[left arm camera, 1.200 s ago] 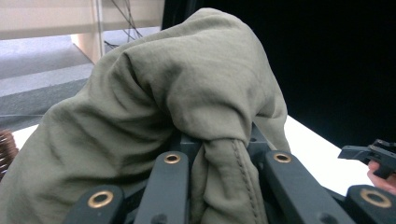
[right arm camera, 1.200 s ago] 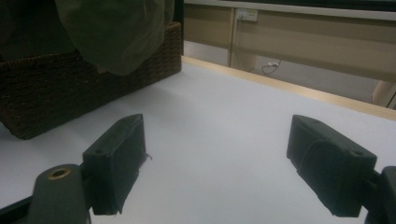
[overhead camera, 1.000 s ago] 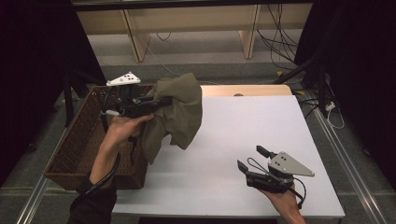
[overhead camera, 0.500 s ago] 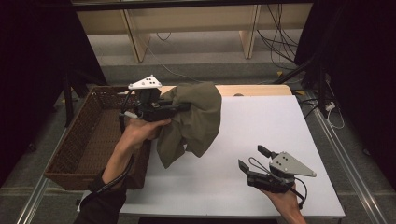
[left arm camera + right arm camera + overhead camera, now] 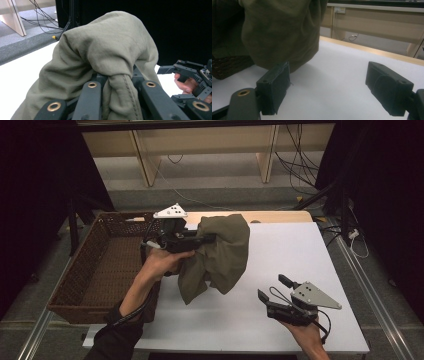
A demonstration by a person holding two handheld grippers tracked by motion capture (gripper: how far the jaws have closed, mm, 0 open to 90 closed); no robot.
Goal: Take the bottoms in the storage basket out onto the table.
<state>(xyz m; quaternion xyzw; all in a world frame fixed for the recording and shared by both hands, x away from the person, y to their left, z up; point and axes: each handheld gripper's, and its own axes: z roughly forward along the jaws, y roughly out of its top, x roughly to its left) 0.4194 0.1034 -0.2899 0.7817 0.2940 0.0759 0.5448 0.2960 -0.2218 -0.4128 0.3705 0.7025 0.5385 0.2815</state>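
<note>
The left gripper was clamped on a bunched fold of the olive-green cloth, which hung from its jaws above the white table, its lower folds drooping below and to the right of the jaws. In the left gripper view the cloth rose in a mound directly over the jaws, a seamed fold pinched between them. Just behind and to the left of that gripper sat the brown wicker basket, at the table's left edge. The right gripper rested low near the table's front edge, well apart from the cloth, its jaws spread wide with nothing between them; ahead of its jaws hung the cloth.
</note>
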